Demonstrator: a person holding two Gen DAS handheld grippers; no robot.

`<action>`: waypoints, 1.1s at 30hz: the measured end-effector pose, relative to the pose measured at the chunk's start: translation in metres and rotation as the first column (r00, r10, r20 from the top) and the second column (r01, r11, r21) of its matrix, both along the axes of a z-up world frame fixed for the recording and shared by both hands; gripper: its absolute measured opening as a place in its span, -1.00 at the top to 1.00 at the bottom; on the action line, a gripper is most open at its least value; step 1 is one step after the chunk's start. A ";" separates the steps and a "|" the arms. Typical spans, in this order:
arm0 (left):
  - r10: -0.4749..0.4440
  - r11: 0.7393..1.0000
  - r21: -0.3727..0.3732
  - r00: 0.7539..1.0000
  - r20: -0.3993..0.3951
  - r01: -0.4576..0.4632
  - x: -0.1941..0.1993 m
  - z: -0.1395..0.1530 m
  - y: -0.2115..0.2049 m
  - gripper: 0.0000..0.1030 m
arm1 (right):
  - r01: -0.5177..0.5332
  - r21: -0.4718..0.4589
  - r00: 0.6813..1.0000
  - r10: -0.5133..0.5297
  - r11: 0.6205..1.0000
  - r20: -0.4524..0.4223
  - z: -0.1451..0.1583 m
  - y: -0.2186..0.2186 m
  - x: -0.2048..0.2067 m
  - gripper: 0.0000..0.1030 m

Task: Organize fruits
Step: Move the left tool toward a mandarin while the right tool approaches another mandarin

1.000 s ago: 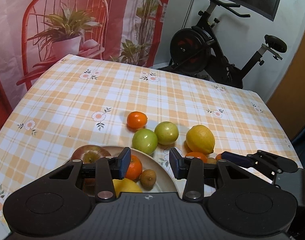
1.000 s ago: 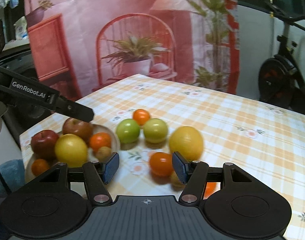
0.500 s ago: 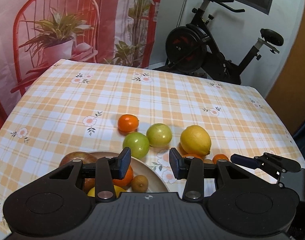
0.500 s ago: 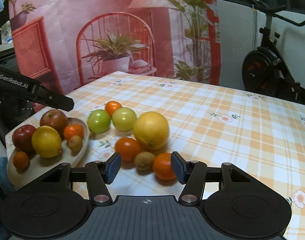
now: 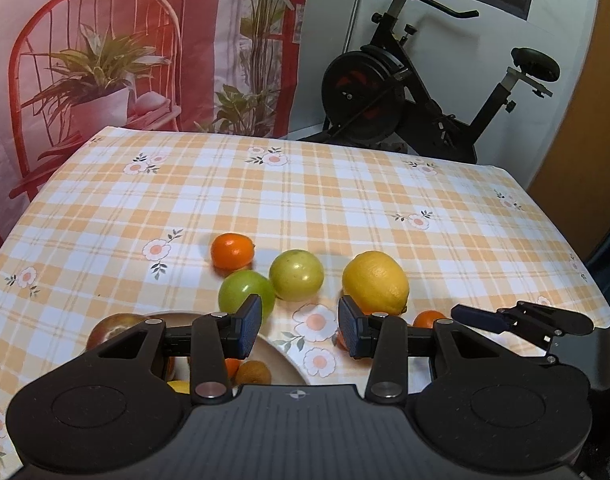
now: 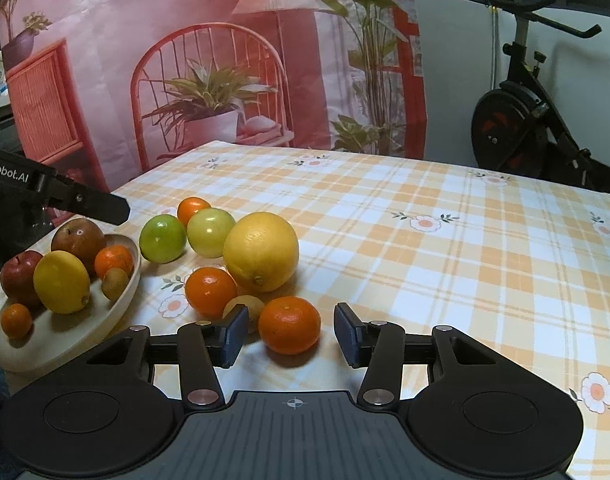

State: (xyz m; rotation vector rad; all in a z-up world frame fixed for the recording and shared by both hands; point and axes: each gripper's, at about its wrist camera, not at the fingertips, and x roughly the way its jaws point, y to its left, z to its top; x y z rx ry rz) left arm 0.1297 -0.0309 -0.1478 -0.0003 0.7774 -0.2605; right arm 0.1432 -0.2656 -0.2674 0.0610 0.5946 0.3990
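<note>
A cream bowl (image 6: 71, 346) at the left holds red apples, a lemon (image 6: 61, 282), an orange, a kiwi and a small orange. Loose on the checked cloth lie two green apples (image 6: 163, 238), a small orange (image 6: 192, 208), a big lemon (image 6: 261, 251), an orange (image 6: 210, 291), a kiwi (image 6: 243, 306) and a near orange (image 6: 289, 325). My right gripper (image 6: 291, 334) straddles that near orange. Its jaws are closing, with small gaps on both sides. My left gripper (image 5: 300, 328) hovers over the bowl's right rim (image 5: 283, 354), open and with nothing between its fingers.
An exercise bike (image 5: 405, 92) stands beyond the table's far edge. A printed backdrop with a red chair (image 6: 209, 92) hangs behind. The table's right edge (image 5: 557, 240) drops off near an orange wall. The far half of the cloth bears no objects.
My right gripper has moved forward and down from the middle orange to the nearest orange, and its jaws have narrowed around it. The left gripper has drifted slightly rightwards, its gap unchanged.
</note>
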 end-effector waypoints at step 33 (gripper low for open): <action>-0.075 0.997 -0.003 0.997 -0.023 0.075 -0.006 -0.034 -0.037 0.13 | -0.011 0.020 1.000 0.011 1.000 -0.005 -0.008 -0.001 0.001 0.36</action>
